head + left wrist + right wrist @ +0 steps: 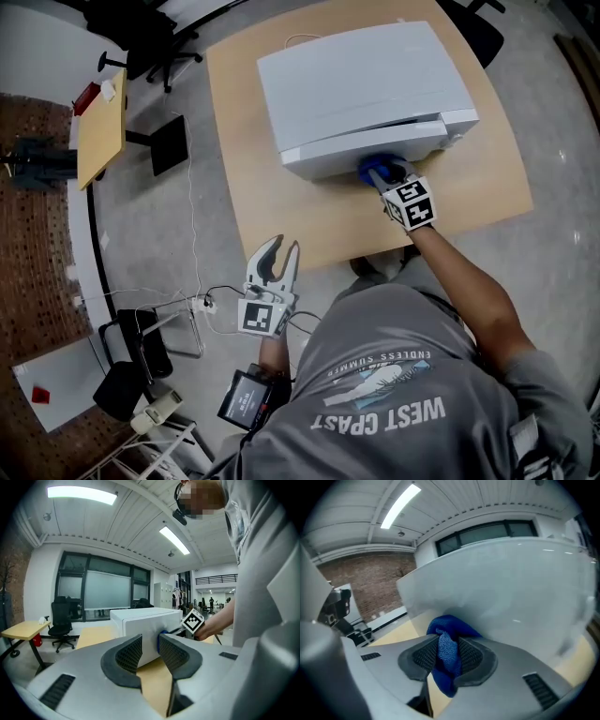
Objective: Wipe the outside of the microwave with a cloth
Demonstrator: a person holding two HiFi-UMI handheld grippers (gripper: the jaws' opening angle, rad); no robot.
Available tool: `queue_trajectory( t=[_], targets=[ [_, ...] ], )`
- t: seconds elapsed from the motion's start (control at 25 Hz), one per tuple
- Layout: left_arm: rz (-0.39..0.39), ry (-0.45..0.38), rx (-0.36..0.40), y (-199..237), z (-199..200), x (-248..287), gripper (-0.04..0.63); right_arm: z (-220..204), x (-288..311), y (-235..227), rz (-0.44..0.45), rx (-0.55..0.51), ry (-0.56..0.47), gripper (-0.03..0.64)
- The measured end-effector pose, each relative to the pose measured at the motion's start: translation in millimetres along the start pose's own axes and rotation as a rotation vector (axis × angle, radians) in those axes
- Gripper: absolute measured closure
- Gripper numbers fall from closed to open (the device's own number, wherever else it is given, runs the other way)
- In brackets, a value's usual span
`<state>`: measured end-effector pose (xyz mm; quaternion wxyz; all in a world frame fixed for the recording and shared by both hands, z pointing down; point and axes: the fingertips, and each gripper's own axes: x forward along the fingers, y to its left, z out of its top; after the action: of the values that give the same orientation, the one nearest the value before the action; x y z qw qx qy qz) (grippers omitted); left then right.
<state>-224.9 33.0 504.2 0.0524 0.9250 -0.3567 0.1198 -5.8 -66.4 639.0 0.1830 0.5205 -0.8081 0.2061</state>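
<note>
A white microwave point(361, 89) stands on a wooden table point(473, 192). My right gripper point(382, 175) is shut on a bunched blue cloth point(372, 167) and holds it against the lower front face of the microwave. In the right gripper view the cloth point(448, 654) fills the gap between the pads of the right gripper point(449, 641), with the microwave's white face point(511, 592) close ahead. My left gripper point(283, 248) hovers open and empty near the table's front edge. In the left gripper view, past the left gripper point(150, 644), I see the microwave point(140, 623) and the cloth point(164, 633).
A small yellow side table point(101, 141) and a black office chair point(155, 37) stand at the left on the grey floor. Cables and a power strip point(202, 303) lie below the table's front edge. A black chair point(131, 366) sits at lower left.
</note>
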Motion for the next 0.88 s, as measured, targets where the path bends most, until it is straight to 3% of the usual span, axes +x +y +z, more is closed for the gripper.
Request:
queue_trajectory(
  t=[0.16, 0.24, 0.36, 0.52, 0.72, 0.88],
  targets=[
    [0.011, 0.013, 0.007, 0, -2, -3, 0.468, 24, 50, 112, 0.264, -0.194, -0.004, 0.512],
    [0.021, 0.012, 0.009, 1, -1, -6, 0.468, 41, 60, 133, 0.304, -0.209, -0.023, 0.512],
    [0.040, 0.005, 0.010, 6, 0, -10, 0.468, 44, 54, 123, 0.298, -0.171, -0.026, 0.512],
    [0.047, -0.011, -0.009, 14, -2, -11, 0.468, 36, 10, 49, 0.171, -0.084, -0.054, 0.512],
    [-0.002, -0.022, 0.000, 12, -2, 12, 0.468, 23, -73, -69, -0.085, 0.020, -0.087, 0.512],
    [0.014, 0.011, 0.027, 23, -3, 35, 0.468, -10, -126, -152, -0.252, 0.230, -0.096, 0.512]
  ],
)
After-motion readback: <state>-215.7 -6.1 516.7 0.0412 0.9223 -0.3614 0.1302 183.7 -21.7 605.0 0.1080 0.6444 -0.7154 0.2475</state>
